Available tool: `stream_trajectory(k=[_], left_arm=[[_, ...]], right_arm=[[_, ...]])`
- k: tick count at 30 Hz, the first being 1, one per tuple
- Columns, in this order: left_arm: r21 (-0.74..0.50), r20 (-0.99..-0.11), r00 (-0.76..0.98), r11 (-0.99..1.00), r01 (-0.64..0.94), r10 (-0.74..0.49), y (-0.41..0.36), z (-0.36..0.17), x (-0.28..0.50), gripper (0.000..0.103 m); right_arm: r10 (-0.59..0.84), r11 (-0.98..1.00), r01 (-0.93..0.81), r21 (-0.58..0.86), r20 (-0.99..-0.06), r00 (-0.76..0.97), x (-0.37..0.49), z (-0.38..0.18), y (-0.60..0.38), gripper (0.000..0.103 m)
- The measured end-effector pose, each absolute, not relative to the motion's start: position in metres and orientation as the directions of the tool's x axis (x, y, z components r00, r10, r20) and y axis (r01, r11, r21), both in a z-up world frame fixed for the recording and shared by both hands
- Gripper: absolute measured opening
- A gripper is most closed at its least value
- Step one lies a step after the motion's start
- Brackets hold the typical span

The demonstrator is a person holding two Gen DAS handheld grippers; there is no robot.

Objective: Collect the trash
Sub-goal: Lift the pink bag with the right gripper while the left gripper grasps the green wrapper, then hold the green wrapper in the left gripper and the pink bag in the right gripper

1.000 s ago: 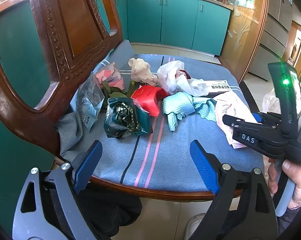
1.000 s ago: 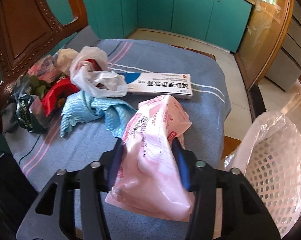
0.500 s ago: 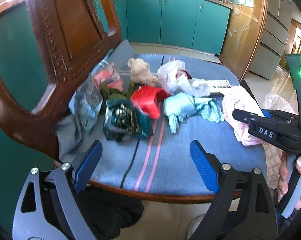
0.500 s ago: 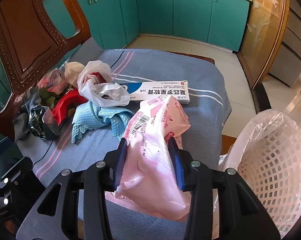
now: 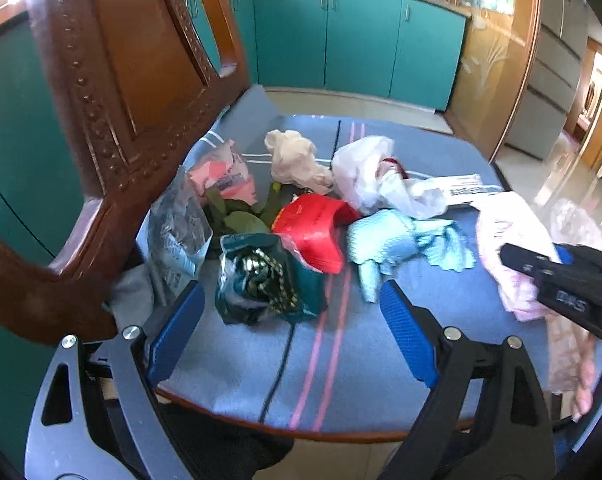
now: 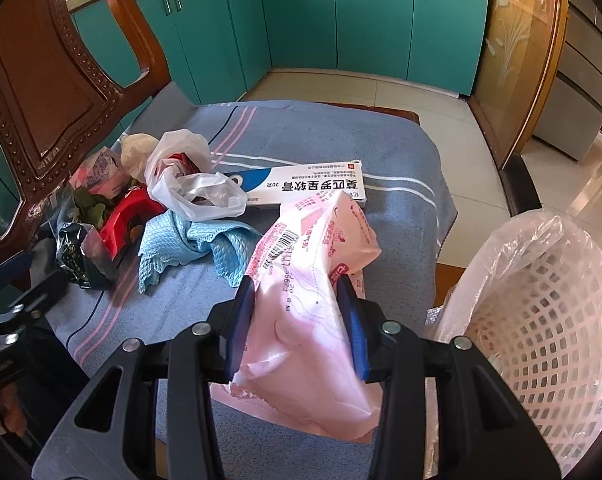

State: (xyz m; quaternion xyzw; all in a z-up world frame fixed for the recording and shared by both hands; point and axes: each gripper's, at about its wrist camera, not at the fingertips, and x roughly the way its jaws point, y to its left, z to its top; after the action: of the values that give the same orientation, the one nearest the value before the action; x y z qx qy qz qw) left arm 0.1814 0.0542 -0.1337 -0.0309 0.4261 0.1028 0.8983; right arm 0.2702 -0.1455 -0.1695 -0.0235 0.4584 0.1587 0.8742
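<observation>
Your right gripper (image 6: 297,312) has its blue pads pressed into both sides of the pink wrapper (image 6: 313,280), which bulges between them and hangs below the jaws, seemingly lifted clear of the blue cloth (image 6: 341,140) on the chair seat. The lined white basket (image 6: 541,320) stands at about three o'clock from that wrapper in the right wrist view, just beside the seat edge, so by my reading you are mid-carry on this piece and the drop is what comes next.

Your left gripper (image 5: 293,328) stands wide open and holds nothing. The dark green foil bag (image 5: 261,280) lies just ahead of it, between the lines of the two pads but untouched.

Most of the work looks undone. What shows of the basket's inside looks nearly bare, though its bottom is hidden. Still on the seat in the left wrist view: the red wrapper (image 5: 317,228) at one o'clock from the foil bag, the light blue rag (image 5: 397,240) at three o'clock, the white plastic bag (image 5: 377,176) and crumpled paper (image 5: 293,160) further back at twelve to one o'clock, the clear printed bag (image 5: 177,232) at nine o'clock against the chair back (image 5: 113,80), and a small pink packet (image 5: 225,176) at eleven. The long medicine box (image 6: 301,188) lies at twelve o'clock from your held wrapper.
</observation>
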Motion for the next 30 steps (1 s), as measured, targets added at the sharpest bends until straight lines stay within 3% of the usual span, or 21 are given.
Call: stream_trajectory(k=[7, 17, 30], left_arm=[[0.008, -0.802, 0.575, 0.965, -0.262, 0.162, 0.077, -0.152, 0.203, 0.089], [0.000, -0.823, 0.555, 0.978, -0.207, 0.118, 0.072, -0.170, 0.206, 0.056], [-0.008, -0.800, 0.600, 0.998, -0.054, 0.026, 0.028, -0.144, 0.158, 0.054]], right_arm=[[0.251, 0.950, -0.295, 0.104, -0.813, 0.525, 0.270, -0.171, -0.146, 0.043], [0.257, 0.944, -0.318, 0.093, -0.812, 0.525, 0.267, -0.170, -0.140, 0.044], [0.277, 0.944, -0.306, 0.121, -0.796, 0.539, 0.267, -0.166, -0.143, 0.050]])
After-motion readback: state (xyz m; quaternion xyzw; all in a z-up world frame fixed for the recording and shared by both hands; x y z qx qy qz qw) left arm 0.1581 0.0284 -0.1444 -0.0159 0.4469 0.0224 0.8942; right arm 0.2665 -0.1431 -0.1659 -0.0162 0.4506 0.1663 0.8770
